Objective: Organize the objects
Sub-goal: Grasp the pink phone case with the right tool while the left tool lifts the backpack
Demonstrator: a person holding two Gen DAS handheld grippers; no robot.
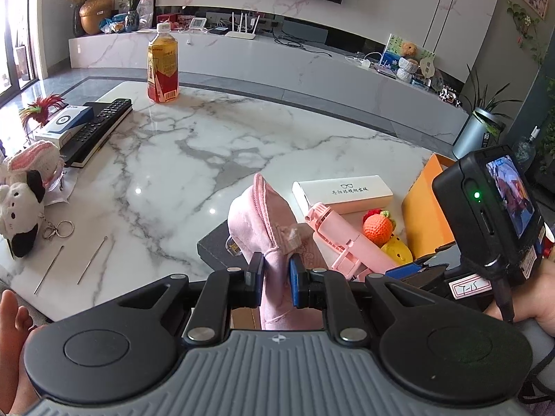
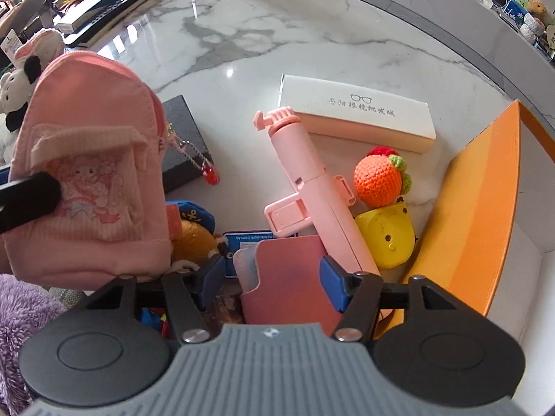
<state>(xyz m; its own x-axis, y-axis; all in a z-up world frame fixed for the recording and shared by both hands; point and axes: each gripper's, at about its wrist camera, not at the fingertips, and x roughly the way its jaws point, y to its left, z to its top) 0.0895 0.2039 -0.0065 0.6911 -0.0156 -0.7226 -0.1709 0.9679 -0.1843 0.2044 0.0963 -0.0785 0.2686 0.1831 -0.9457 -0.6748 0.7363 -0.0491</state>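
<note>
My left gripper [image 1: 276,279] is shut on a small pink backpack pouch [image 1: 267,228] and holds it upright above the marble table; the pouch also shows at the left of the right wrist view [image 2: 93,170]. My right gripper [image 2: 270,282] is open, its blue pads on either side of a pink phone case [image 2: 288,280] without touching it. Beside it lie a pink selfie stick [image 2: 308,187], a crocheted orange [image 2: 378,176], a yellow toy [image 2: 388,235], a white glasses box [image 2: 357,111] and a black box [image 2: 184,142].
An orange box [image 2: 485,201] stands open at the right. On the marble table [image 1: 208,145] are a tea bottle [image 1: 163,66], remote controls [image 1: 100,128], plush toys [image 1: 20,201], a keyring [image 1: 57,229] and two thin metal picks [image 1: 92,260].
</note>
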